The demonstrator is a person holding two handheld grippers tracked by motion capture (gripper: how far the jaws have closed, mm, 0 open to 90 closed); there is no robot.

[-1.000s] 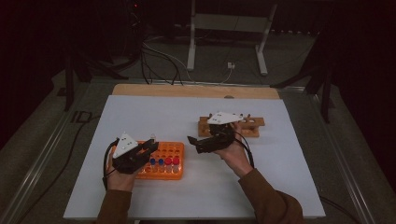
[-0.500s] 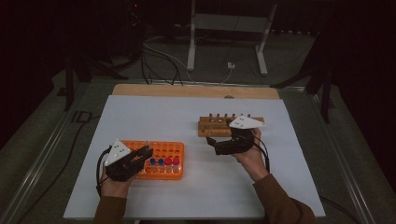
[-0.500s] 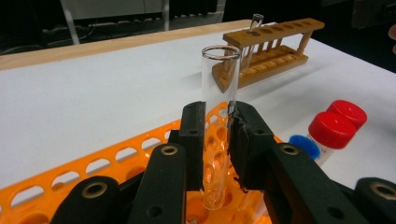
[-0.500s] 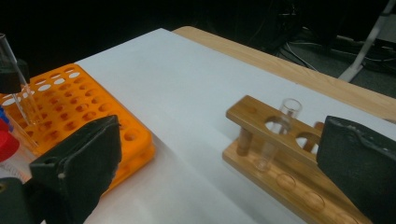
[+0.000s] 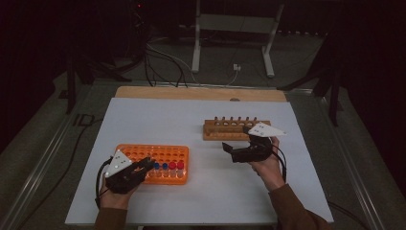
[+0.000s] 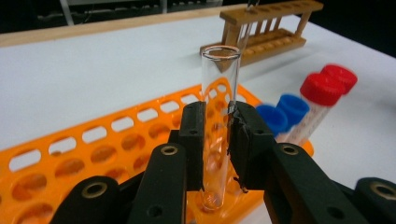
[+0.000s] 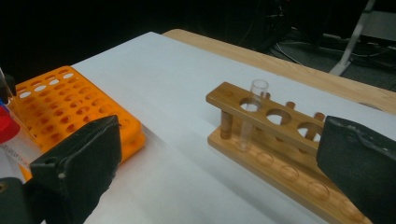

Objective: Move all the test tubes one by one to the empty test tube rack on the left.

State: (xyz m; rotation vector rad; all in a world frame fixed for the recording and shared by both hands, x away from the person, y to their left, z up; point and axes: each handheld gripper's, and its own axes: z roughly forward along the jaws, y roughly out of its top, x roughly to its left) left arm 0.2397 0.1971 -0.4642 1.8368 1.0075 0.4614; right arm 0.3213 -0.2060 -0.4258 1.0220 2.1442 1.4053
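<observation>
The left tongs are pinching a clear, empty glass test tube near its lower half, holding it upright over the near right part of the orange rack. The tube's rounded bottom sits at or just inside one of the rack's holes; whether it has seated I cannot tell. Just to the right of it, in the same rack, stand capped tubes with blue caps and red caps.

The step in hand looks like moving glass tubes between the two racks, with this one being set into, or drawn out of, the orange rack. If it is going in, the next move calls for a straight lowering into the hole, keeping the tube plumb so the glass does not catch the plastic rim, and only then letting the tongs part.

The right tongs are spread wide and hold nothing. They hover above the bench near the left end of the wooden rack, which lies on the far right of the white surface. One more clear tube stands in the end hole of that rack, ahead of the spread tongs and apart from them. Taking it would call for a short reach forward, with the pads closing on the glass above the wooden top rail.

In the high view the left tongs rest at the orange rack's near edge, well apart from the right tongs.
</observation>
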